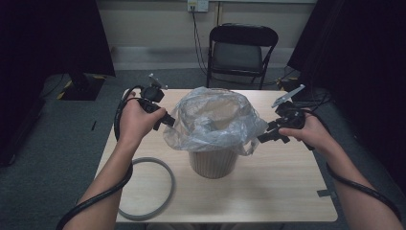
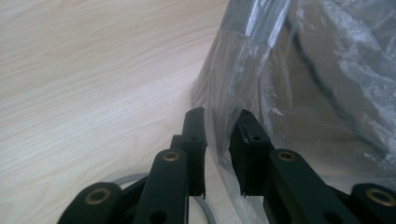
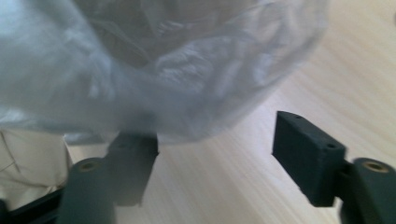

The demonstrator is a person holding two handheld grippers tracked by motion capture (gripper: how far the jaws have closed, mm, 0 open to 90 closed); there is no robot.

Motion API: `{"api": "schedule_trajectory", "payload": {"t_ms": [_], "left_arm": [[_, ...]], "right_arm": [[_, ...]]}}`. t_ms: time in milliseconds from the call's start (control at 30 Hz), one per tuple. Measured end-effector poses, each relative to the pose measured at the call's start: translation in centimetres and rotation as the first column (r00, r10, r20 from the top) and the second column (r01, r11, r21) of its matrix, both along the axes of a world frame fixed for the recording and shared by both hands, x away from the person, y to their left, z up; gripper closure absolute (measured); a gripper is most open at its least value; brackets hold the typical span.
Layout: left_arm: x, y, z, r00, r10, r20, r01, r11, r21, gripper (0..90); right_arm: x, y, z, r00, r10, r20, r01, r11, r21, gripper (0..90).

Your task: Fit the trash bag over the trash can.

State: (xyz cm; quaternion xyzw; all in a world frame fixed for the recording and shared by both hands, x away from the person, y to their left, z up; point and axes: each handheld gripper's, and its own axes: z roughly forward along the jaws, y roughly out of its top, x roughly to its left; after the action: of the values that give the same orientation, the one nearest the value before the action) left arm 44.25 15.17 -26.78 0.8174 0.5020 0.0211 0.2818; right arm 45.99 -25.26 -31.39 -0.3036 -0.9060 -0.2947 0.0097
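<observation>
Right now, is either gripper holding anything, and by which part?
The left gripper has the plastic bag's hanging edge between its fingers, which are not fully shut. The right gripper is open, holding nothing.

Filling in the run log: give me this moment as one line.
work: lining bin with bag | left gripper: jaws around bag edge, gap left | right gripper: open, one jaw under bag | ring: on table
</observation>
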Motion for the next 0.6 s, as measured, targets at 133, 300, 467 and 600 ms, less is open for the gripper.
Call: {"api": "schedule_trajectory", "payload": {"t_ms": [133,300,467,600], "left_arm": [[-0.3,0.1,-0.5,0.9999,-0.012,0.002,0.012,0.9998,-0.018,77.9],[-0.3,0.2,-1.3,0.9999,-0.006,0.011,0.007,0.9992,-0.04,78.0],[-0.1,0.5,-1.9,0.9994,0.005,0.033,-0.003,0.9982,-0.059,74.2],[0.0,0.1,-1.8,0.9996,-0.006,0.028,0.008,0.9965,-0.084,74.4]], "right_arm": [[0.7,1.2,-1.2,0.9976,-0.017,-0.067,0.021,0.998,0.054,53.6],[1.0,2.0,-2.0,0.9963,-0.012,-0.085,0.018,0.998,0.062,90.0],[1.4,1.9,-2.6,0.9972,-0.035,-0.067,0.03,0.997,-0.065,90.0],[1.7,1.3,-3.5,0.9968,-0.065,-0.048,0.059,0.992,-0.109,90.0]]}}
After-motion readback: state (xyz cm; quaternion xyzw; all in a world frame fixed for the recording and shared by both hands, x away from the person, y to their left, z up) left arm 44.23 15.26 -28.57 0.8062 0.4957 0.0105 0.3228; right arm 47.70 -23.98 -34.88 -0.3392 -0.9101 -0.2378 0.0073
